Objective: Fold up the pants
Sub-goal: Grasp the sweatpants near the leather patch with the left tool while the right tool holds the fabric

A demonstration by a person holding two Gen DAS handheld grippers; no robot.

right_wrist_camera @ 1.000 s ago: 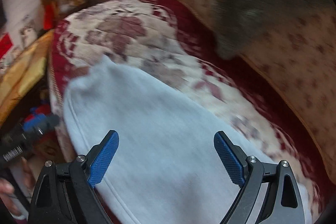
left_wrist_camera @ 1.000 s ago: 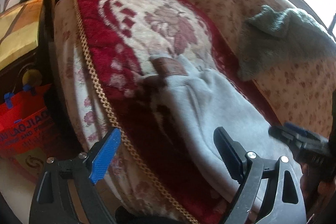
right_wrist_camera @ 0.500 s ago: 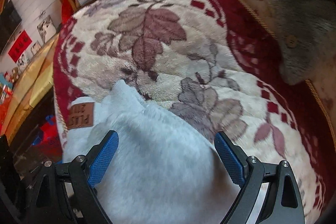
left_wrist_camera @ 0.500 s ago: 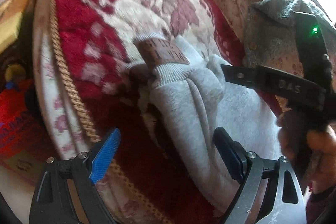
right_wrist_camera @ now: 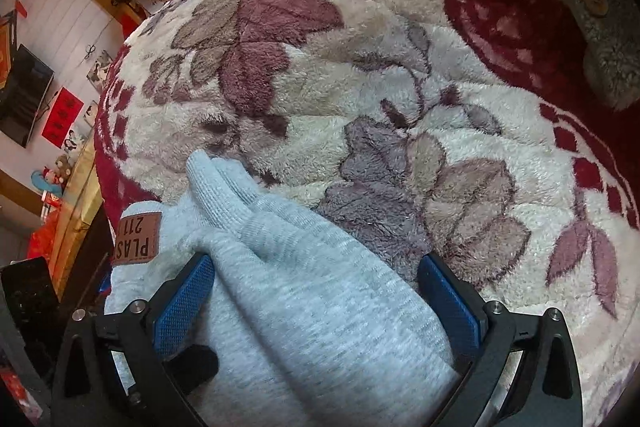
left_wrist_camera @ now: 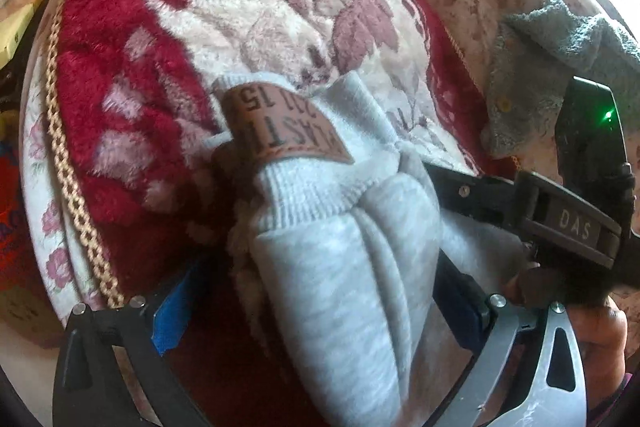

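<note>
Light grey sweatpants (left_wrist_camera: 344, 267) with a ribbed cuff and a brown leather patch (left_wrist_camera: 280, 123) lie on a red and cream floral blanket (left_wrist_camera: 168, 39). My left gripper (left_wrist_camera: 316, 307) is open, its blue pads either side of a bunched fold of the pants. My right gripper (right_wrist_camera: 316, 295) is open too, astride the grey cloth (right_wrist_camera: 304, 307) just behind the cuffs (right_wrist_camera: 216, 183); the patch (right_wrist_camera: 138, 237) shows at its left. The right gripper's black body (left_wrist_camera: 560, 219) and the hand holding it show in the left wrist view.
The blanket covers a sofa seat with a gold braid edge (left_wrist_camera: 72, 195). A grey-green towel (left_wrist_camera: 552, 67) lies on the floral backrest at right. Red bags and yellow boxes (left_wrist_camera: 16, 7) sit off the left edge. A room with a TV (right_wrist_camera: 24, 95) lies beyond.
Both grippers have moved forward and down onto the pants' cuff end. The cloth now sits bunched between each pair of open fingers. The right gripper came in beside the left.
</note>
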